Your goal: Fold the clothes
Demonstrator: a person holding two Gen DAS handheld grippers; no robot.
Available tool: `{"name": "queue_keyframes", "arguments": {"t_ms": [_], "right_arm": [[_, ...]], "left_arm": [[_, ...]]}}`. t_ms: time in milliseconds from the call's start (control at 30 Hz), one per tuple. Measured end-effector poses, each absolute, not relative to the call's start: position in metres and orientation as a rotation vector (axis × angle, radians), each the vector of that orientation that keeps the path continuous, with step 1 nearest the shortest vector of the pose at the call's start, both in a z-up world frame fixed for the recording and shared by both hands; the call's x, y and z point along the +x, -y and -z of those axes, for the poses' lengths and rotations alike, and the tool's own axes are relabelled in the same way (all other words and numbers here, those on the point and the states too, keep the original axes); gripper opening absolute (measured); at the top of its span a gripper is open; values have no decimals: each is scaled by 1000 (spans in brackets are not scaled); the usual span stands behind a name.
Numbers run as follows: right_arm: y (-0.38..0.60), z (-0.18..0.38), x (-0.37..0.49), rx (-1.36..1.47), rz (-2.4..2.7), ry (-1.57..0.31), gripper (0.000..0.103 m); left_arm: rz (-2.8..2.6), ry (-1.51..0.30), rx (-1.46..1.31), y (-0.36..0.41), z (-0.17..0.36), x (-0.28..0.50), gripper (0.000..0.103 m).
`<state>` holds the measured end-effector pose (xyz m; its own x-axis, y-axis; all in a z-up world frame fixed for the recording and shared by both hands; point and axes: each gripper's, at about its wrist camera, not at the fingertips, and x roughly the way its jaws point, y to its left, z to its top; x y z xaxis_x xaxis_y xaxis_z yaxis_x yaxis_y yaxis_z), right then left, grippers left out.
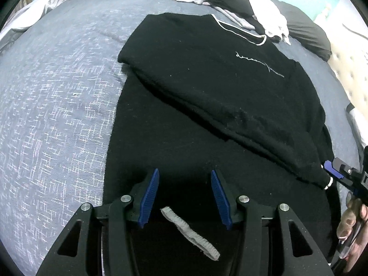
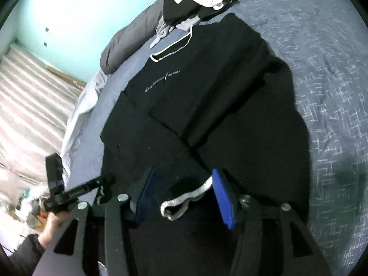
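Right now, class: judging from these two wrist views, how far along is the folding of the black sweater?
Done: the black sweater lies flat on the blue bedspread with one sleeve folded across its body. In hand: nothing gripped; the left gripper and right gripper both stand open, the white-edged cuff loose between the right's fingers. Left: further folds, plus the clothes pile.

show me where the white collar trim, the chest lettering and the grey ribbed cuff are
white collar trim (image 1: 239, 31), left wrist view, middle of the neckline edge.
chest lettering (image 1: 260, 65), left wrist view, centre of the script.
grey ribbed cuff (image 1: 191, 232), left wrist view, mid-strip between the fingers.
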<state>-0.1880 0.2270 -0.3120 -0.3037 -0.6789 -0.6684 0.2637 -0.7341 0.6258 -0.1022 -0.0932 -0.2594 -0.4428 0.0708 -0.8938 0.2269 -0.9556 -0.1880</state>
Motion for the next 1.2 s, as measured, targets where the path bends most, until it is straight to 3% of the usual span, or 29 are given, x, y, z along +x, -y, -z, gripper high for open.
{"name": "queue_keyframes", "arguments": {"t_ms": [67,133,233,767,1200], "right_arm": [[-220,314,-187,1364,2078,498,49],[-214,317,-184,1370,2086,454,19],[-206,317,-181,1358,2095,405,7],[-232,247,-157,1086,2156,501,3],[-273,241,-157,1062,2189,642,3]], "left_arm": [[2558,-426,1606,92,260,-103,51],[2557,-426,1610,92,262,-101,51],[2558,-425,1612,92,263,-100,51],[2547,-434,1619,92,262,-99,51],[2549,-485,1588,97,240,-102,51]]}}
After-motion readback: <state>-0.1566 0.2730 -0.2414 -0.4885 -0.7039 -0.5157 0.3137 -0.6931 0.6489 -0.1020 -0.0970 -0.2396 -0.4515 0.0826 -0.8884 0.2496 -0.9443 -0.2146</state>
